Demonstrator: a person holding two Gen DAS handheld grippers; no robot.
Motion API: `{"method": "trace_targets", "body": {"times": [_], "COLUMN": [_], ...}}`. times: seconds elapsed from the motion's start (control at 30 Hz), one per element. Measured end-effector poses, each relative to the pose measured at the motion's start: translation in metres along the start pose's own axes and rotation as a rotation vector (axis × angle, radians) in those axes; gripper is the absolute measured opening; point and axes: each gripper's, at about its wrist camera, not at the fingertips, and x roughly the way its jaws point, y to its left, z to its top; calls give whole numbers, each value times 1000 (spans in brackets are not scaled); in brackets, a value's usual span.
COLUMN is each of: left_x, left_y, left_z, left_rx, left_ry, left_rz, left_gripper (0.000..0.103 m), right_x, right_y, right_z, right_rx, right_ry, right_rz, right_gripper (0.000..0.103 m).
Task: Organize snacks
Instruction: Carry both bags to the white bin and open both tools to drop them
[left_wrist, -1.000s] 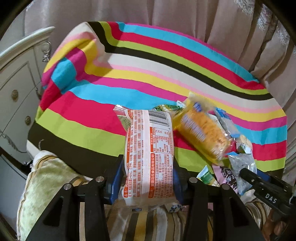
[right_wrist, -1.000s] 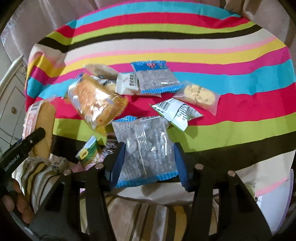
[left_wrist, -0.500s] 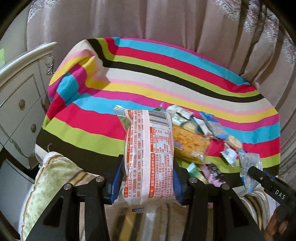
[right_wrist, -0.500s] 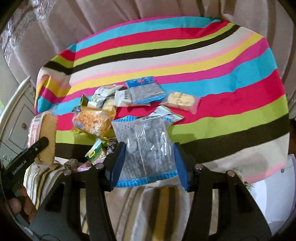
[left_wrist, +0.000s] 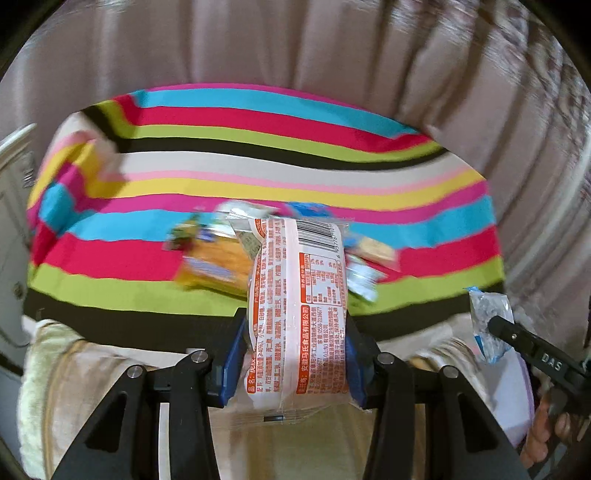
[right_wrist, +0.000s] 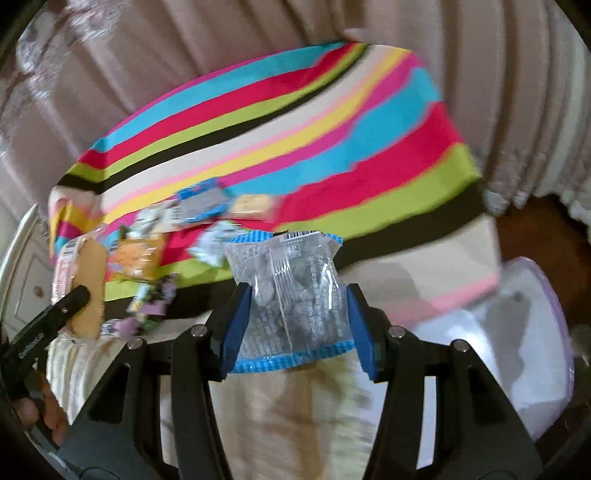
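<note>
Snacks mostly lie in a loose heap (left_wrist: 229, 254) on the striped cloth (left_wrist: 258, 147), so you've barely begun. Your left gripper (left_wrist: 295, 354) is clamped on the orange-printed packet (left_wrist: 297, 317), your right gripper (right_wrist: 291, 325) on the clear blue-edged packet (right_wrist: 291, 291), both held off the cloth.

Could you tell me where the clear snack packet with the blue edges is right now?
The clear blue-edged packet is clamped in the right hand-held gripper, lifted off the striped tablecloth, beside a white tub on the right.
</note>
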Motion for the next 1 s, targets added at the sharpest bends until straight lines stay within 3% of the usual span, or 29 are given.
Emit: {"method": "trace_targets", "body": {"times": [0.37, 0.6, 0.7, 0.77, 0.83, 1.0], "left_x": [24, 39, 52, 56, 54, 45], "left_y": [-116, -182, -205, -213, -215, -196], "left_z": [-18, -37, -45, -51, -55, -49], "left_rx": [187, 301, 337, 369, 386, 370], "left_ry": [149, 247, 327, 348, 338, 285], "left_rz": [-276, -396, -475, -475, -461, -415], "left_gripper": [47, 48, 50, 63, 74, 75], "right_x": [-11, -9, -5, -4, -5, -4], "right_y": [-136, -180, -187, -187, -184, -171], "right_z": [-63, -86, -87, -86, -87, -83], "right_rx": [194, 254, 256, 253, 248, 211], "right_ry": [67, 116, 132, 132, 123, 111], "right_rz": [-252, -318, -329, -336, -336, -339], "right_gripper": [55, 56, 58, 62, 76, 80]}}
